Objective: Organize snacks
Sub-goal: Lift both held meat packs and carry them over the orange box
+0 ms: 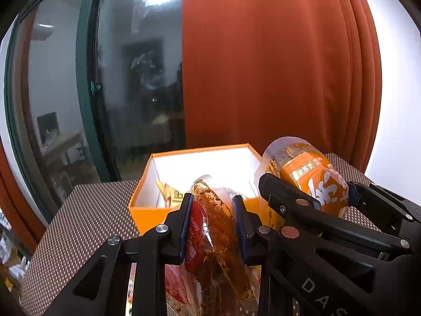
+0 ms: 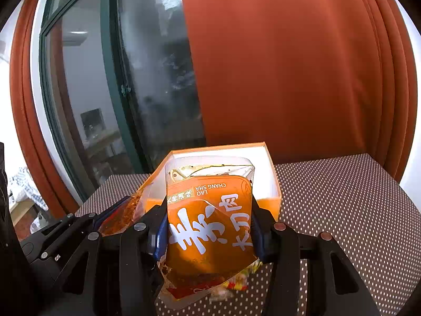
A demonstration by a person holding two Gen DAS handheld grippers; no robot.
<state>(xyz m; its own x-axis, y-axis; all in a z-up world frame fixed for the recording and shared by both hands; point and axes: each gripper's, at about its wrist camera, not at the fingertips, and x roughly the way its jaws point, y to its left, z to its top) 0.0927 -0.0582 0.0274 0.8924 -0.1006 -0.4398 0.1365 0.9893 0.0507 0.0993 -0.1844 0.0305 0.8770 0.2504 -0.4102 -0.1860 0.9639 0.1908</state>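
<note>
Rust-red curtain (image 1: 276,65) behind a dotted table (image 2: 342,197) — the left gripper (image 1: 213,226) clamps a red snack packet (image 1: 218,223), the right gripper (image 2: 209,234) an orange snack packet (image 2: 210,223), both held before the open orange box (image 1: 147,210).

Left black two-finger tongs (image 1: 214,223) pointing forward and slightly down, blue-padded jaws clamped narrow on a clear red-labelled snack pouch (image 1: 218,226). Right black tongs (image 2: 210,226) close alongside at about the same tilt, jaws set wider, pressed on both edges of an orange snack pouch (image 2: 210,223).
</note>
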